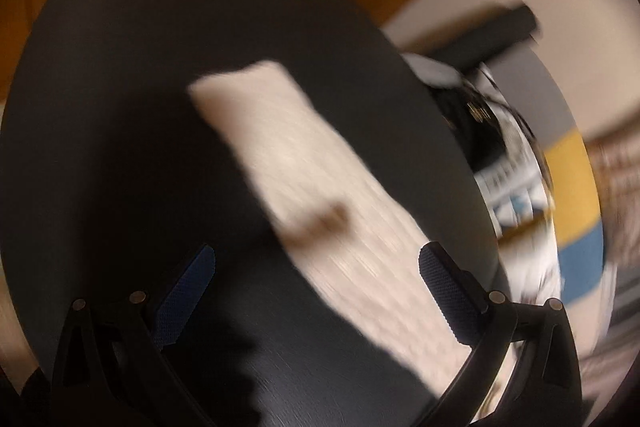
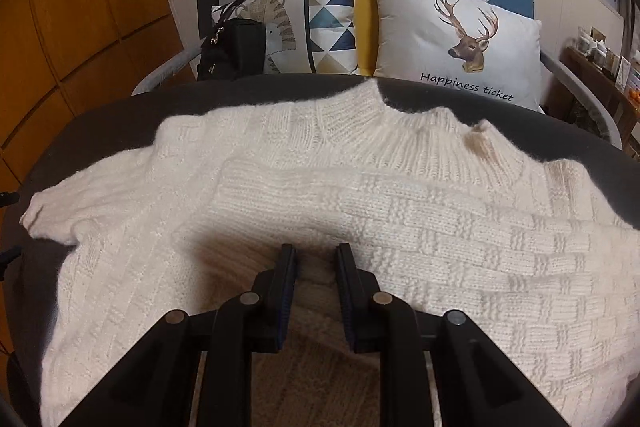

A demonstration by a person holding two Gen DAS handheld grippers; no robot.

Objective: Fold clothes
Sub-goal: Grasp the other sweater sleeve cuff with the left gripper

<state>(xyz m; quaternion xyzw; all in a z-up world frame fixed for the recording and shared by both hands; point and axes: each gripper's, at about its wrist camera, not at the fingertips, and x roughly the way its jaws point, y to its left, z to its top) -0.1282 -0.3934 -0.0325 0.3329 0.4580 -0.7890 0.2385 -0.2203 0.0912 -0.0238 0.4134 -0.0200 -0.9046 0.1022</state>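
Note:
A white knitted sweater [image 2: 360, 195] lies spread on a dark round table [image 2: 100, 115], collar at the far side and one sleeve [image 2: 460, 235] folded across its body. My right gripper [image 2: 316, 267] is over the sweater's near part, and a bunched fold of knit sits pinched between its pads. In the blurred left wrist view a long strip of the sweater [image 1: 320, 179] runs slantwise over the table [image 1: 120, 107]. My left gripper [image 1: 316, 291] hangs above it with its blue-padded fingers [image 1: 188, 299] wide open and nothing held.
Behind the table stands a sofa with a deer cushion [image 2: 460, 43], a triangle-patterned cushion [image 2: 328, 23] and a black bag [image 2: 236, 47]. Orange wooden panelling [image 2: 60, 27] fills the left. A cluttered shelf [image 2: 600, 67] is at the far right.

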